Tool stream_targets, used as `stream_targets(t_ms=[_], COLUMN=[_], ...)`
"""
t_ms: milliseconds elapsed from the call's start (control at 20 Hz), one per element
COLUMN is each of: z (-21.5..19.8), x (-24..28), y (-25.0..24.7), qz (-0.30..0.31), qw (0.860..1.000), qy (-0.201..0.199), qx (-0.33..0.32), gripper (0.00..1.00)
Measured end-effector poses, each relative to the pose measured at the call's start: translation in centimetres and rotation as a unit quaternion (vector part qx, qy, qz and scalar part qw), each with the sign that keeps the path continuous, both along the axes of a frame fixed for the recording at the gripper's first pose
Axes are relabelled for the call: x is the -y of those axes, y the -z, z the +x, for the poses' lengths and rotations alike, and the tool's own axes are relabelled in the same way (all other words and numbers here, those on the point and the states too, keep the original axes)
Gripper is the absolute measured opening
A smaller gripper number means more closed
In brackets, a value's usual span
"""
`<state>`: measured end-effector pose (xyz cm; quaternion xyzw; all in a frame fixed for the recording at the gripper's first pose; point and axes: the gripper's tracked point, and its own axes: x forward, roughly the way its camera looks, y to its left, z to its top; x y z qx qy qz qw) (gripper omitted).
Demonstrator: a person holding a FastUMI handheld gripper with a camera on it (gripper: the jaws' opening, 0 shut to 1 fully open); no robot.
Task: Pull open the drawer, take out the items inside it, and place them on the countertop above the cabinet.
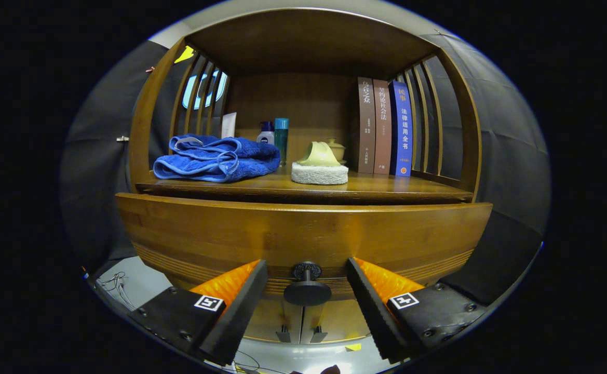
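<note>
A hand-held gripper [307, 304] spread wide flanks the untouched black knob [307, 291] of the wooden drawer [230, 236], its inside hidden; beyond, the bench [386, 189] carries a folded blue towel [217, 158], bottles [277, 134] and books [383, 127].

Tool [307, 301] fingers apart, level, forward

countertop [386, 191] | blue towel [217, 158] | bottles [274, 134] | books [383, 127] | white pad [319, 174]

Black cloth wall [506, 140], slatted wooden shelf unit [303, 47], pale floor [142, 283]
</note>
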<state>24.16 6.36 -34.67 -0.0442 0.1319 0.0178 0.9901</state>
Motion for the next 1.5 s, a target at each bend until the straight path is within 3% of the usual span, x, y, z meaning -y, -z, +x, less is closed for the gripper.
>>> stream_targets(t_ms=[250,550,1000,1500], z=[2.3,1.8,-8.5,-17.8], x=[-0.1,-0.4,-0.4,1.7], y=[0.2,0.3,-15.7,-27.0], qz=[-0.002,-0.010,0.051,0.051], qw=[1.000,0.999,0.998,0.997], qy=[0.001,-0.004,-0.014,-0.022], qx=[-0.015,-0.032,0.044,0.058], gripper=[1.00,1.00,0.99,0.99])
